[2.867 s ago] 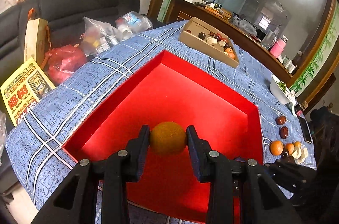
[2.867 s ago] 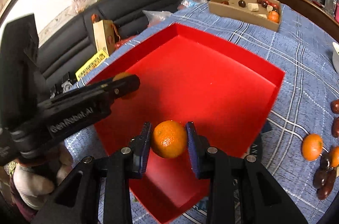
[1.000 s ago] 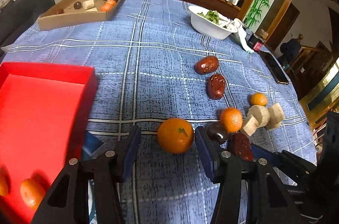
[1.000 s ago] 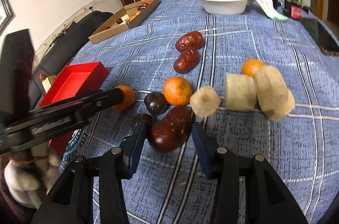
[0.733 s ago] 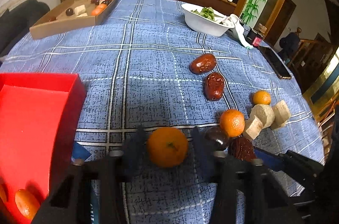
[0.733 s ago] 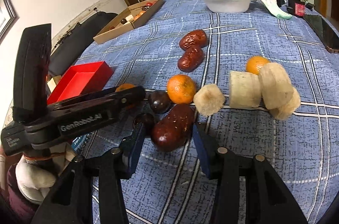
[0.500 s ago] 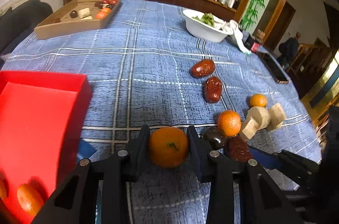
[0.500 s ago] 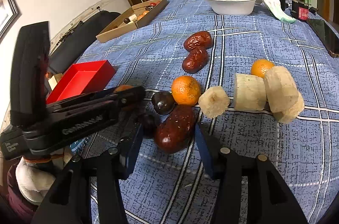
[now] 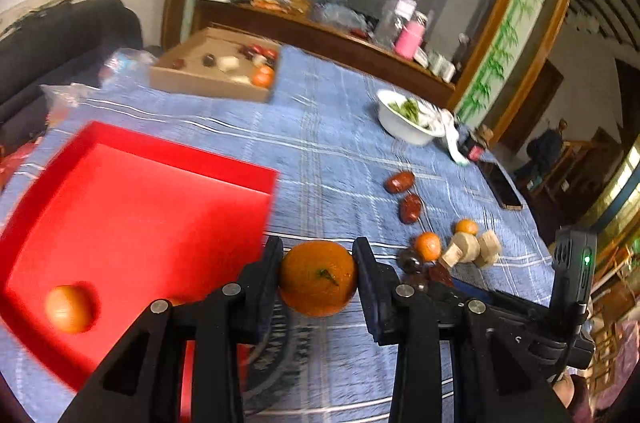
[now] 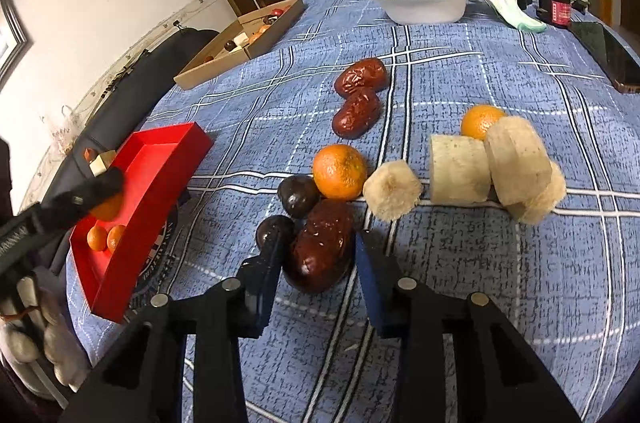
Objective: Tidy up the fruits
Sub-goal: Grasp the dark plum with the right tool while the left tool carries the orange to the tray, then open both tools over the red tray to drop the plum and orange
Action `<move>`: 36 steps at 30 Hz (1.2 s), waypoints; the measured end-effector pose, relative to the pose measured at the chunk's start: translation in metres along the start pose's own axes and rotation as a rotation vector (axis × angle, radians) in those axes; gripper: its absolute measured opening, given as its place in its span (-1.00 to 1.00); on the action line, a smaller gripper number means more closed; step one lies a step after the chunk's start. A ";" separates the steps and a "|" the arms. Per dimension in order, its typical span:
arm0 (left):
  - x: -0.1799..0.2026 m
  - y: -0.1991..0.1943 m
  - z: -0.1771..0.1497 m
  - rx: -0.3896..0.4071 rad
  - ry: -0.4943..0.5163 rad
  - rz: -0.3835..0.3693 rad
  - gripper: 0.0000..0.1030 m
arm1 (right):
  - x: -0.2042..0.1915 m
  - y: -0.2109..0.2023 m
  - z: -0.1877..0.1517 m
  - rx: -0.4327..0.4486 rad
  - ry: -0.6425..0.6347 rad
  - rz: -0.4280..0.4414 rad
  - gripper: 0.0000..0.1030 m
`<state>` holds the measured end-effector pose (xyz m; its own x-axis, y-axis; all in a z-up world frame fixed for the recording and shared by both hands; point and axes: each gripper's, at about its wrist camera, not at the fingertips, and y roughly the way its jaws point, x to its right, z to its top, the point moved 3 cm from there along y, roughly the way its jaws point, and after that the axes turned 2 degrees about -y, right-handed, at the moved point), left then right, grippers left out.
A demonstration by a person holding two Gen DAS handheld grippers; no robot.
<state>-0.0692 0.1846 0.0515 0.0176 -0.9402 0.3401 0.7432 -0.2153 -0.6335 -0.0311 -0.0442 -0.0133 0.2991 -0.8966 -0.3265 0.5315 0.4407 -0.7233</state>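
My left gripper (image 9: 318,275) is shut on an orange mandarin (image 9: 318,277) and holds it above the cloth beside the red tray (image 9: 132,207). A mandarin (image 9: 68,308) lies in the tray; the right wrist view shows two (image 10: 105,237) there. My right gripper (image 10: 318,263) is open around a big dark red date (image 10: 322,249) on the cloth, its fingers (image 10: 267,263) close on either side. Beside it lie two dark plums (image 10: 298,195), a mandarin (image 10: 339,171), two more dates (image 10: 358,111), a small mandarin (image 10: 478,119) and pale root chunks (image 10: 460,169).
The table has a blue plaid cloth (image 10: 460,71). A cardboard box (image 9: 218,73) with mixed fruit stands at the far side. A white bowl of greens (image 10: 420,1), a white sock (image 10: 506,3) and a phone (image 10: 610,53) lie far right. A dark sofa (image 9: 52,47) is beyond the table.
My left gripper closed on the mandarin, lifted it and swung left toward the red tray. My right gripper stayed open around the big date.
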 end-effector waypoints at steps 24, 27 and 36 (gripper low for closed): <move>-0.185 -0.021 0.006 0.018 -0.309 0.200 -0.27 | -0.201 0.040 0.028 -0.132 -0.204 0.271 -0.40; -0.192 -0.020 0.004 0.006 -0.322 0.187 -0.27 | -0.220 0.070 0.026 -0.178 -0.219 0.263 -0.40; -0.198 -0.031 0.004 0.030 -0.365 0.149 -0.06 | -0.248 0.096 0.023 -0.179 -0.291 0.227 -0.41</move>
<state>-0.0928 0.3788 0.0064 0.3592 -0.8040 0.4738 0.7339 -0.0703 -0.6757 -0.0358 0.2211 0.0125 0.6184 -0.7166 -0.3225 0.2874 0.5882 -0.7559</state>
